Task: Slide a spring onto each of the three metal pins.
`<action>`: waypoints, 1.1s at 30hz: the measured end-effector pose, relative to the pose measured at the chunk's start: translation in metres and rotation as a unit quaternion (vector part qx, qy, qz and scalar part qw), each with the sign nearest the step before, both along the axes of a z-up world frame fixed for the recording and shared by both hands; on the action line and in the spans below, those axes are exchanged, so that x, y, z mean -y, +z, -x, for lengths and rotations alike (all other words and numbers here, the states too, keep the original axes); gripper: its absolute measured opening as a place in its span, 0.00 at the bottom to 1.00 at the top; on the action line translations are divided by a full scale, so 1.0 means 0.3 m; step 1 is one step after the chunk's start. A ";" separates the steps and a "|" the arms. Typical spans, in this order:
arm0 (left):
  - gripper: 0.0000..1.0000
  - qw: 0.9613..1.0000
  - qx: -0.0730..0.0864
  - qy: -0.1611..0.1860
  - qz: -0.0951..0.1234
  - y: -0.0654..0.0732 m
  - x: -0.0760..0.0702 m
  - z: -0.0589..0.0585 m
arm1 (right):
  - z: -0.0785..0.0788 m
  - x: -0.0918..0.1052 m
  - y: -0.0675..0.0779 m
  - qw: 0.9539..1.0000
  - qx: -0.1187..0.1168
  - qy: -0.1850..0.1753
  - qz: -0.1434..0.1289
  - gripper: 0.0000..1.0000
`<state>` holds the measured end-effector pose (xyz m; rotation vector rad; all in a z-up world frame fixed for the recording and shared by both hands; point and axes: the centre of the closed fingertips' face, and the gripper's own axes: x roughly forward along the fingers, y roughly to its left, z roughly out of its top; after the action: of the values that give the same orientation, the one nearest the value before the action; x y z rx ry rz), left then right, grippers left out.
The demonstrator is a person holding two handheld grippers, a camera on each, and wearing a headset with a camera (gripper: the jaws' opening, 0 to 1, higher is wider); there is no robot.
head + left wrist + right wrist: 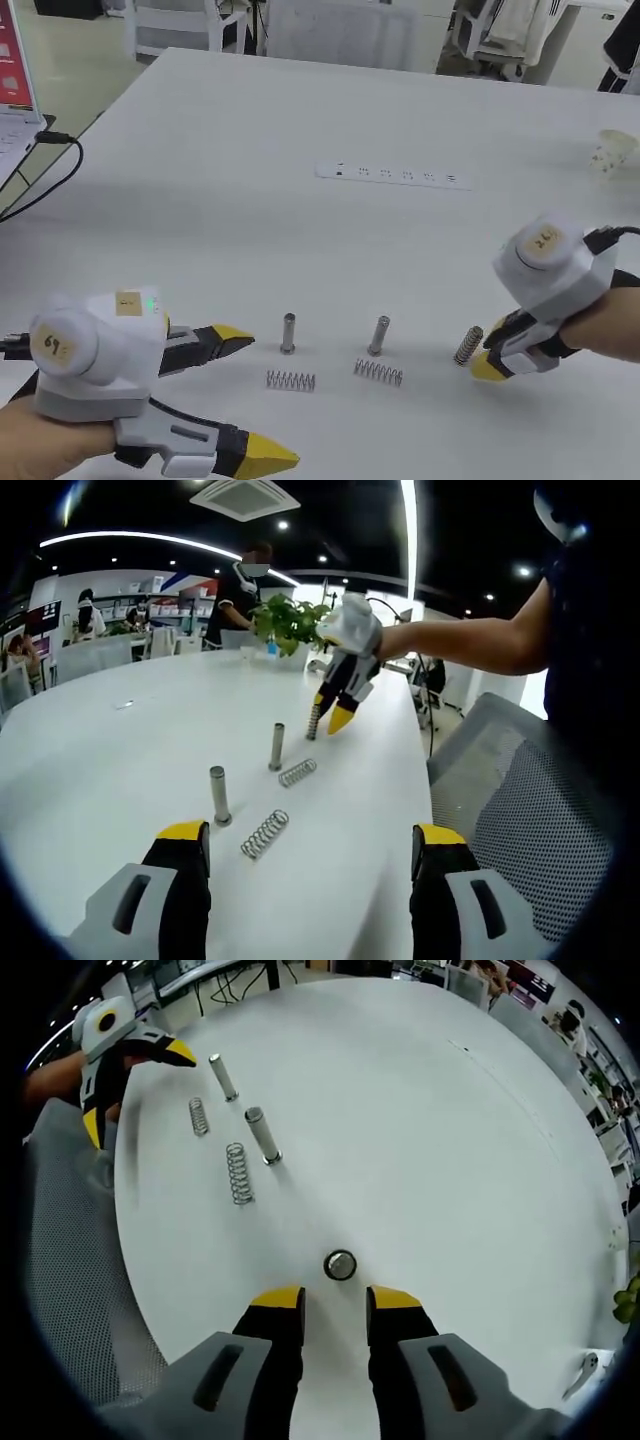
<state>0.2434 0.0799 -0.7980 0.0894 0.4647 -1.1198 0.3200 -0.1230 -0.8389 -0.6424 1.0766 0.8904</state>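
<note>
left gripper (310, 832) jaws gaping wide, right gripper (336, 1298) jaws sitting narrowly apart, gripping nothing; loose spring (291, 380) looking light, squashy, roll-prone, likely needing gentle mid-coil pinching

The counter (250, 230) lies bare between the power strip (393, 175) and the row of three upright pins (288, 333), open room to pass through, while two loose springs (291, 380) lying just in front of the pins clutter the low way in from the near side.
</note>
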 end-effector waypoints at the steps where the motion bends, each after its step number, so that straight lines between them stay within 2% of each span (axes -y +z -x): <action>1: 0.79 1.000 0.000 0.000 0.000 0.000 0.000 0.000 | 0.001 0.002 0.001 1.000 0.000 -0.001 -0.001 0.23; 15: 0.79 1.000 0.002 0.000 0.002 0.006 0.007 0.005 | 0.037 0.020 0.012 1.000 0.005 -0.010 -0.006 0.24; 33: 0.79 1.000 0.003 0.001 0.003 0.010 0.007 0.010 | 0.104 -0.016 0.043 1.000 0.016 0.001 -0.015 0.25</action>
<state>0.2403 0.0777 -0.7950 0.0879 0.4560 -1.1192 0.2889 -0.1181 -0.8260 -0.6310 1.0315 0.8936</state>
